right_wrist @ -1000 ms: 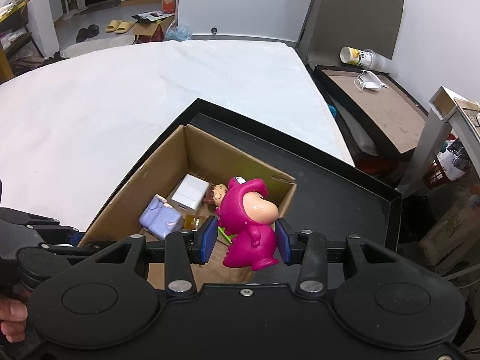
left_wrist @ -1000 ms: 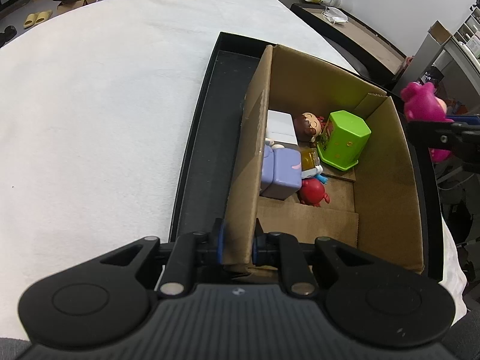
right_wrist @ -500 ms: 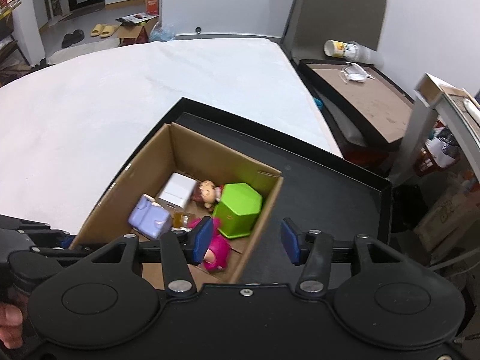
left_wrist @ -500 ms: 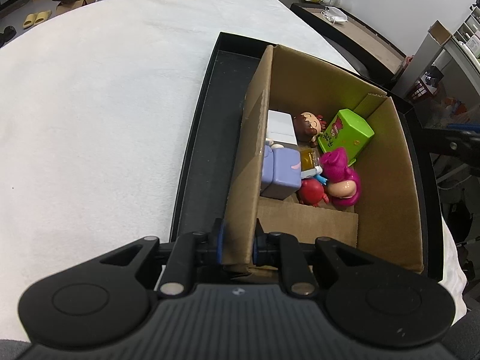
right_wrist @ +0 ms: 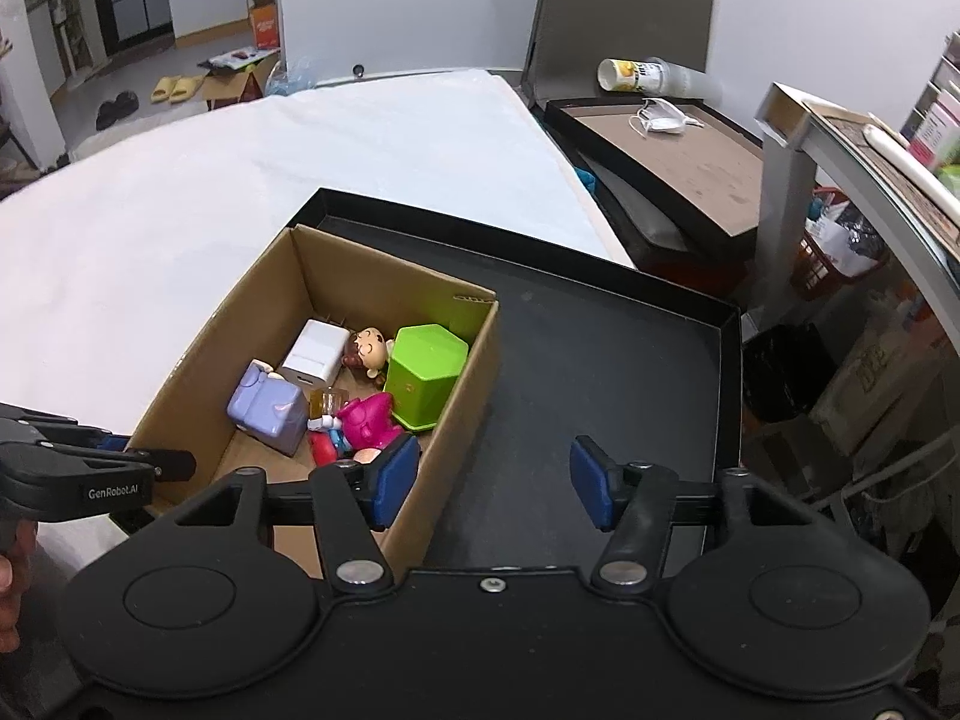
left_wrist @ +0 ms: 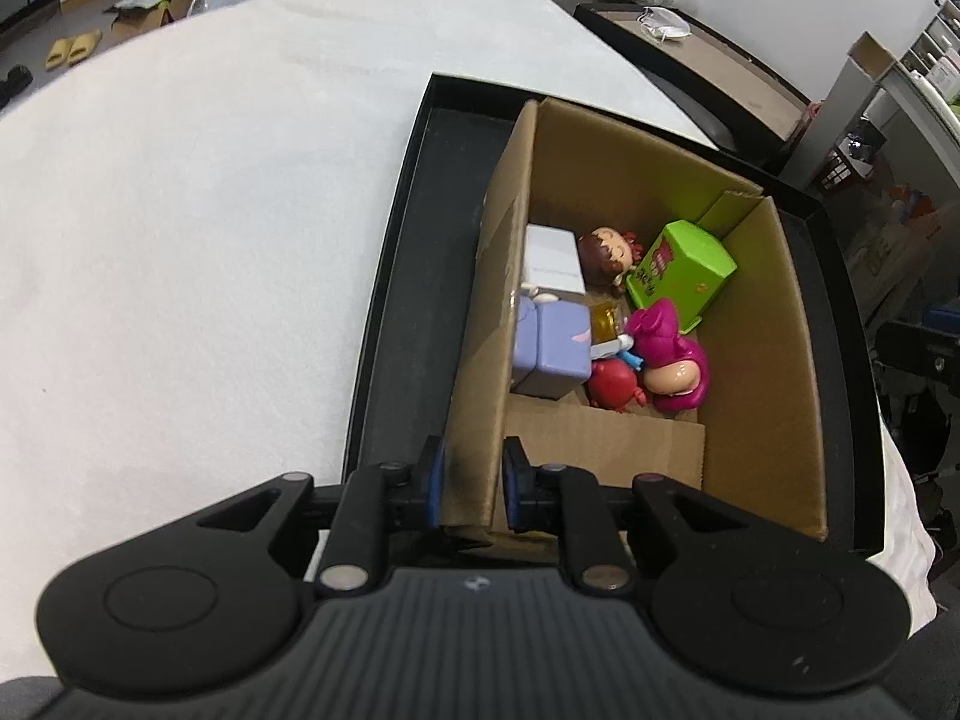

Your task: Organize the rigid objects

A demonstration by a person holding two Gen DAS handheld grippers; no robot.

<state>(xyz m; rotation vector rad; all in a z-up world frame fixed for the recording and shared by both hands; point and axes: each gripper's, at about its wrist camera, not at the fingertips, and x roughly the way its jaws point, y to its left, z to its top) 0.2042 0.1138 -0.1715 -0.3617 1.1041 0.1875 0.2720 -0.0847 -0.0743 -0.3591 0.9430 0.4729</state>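
A cardboard box [left_wrist: 762, 360] [right_wrist: 462, 414] stands in a black tray [left_wrist: 408, 276] [right_wrist: 600, 372]. Inside lie a pink dinosaur figure [left_wrist: 672, 354] [right_wrist: 369, 420], a green hexagonal box [left_wrist: 684, 267] [right_wrist: 423, 372], a purple block toy [left_wrist: 555, 348] [right_wrist: 267, 414], a white charger [left_wrist: 552, 261] [right_wrist: 315, 351], a doll head [left_wrist: 609, 252] [right_wrist: 369, 348] and a red figure [left_wrist: 612, 384]. My left gripper [left_wrist: 471, 480] is shut on the box's near left wall. My right gripper [right_wrist: 492, 483] is open and empty, above the box's right wall and the tray.
The tray sits on a white cloth-covered table [left_wrist: 180, 210] [right_wrist: 180, 222]. To the right stand a second brown-lined black tray [right_wrist: 666, 150] with a face mask [right_wrist: 660, 120], a cup stack [right_wrist: 636, 75] and shelving [right_wrist: 870, 138].
My right gripper opened and let go of the pink dinosaur, which dropped into the box beside the green box. The right gripper then drew back to the right. The left gripper stayed put.
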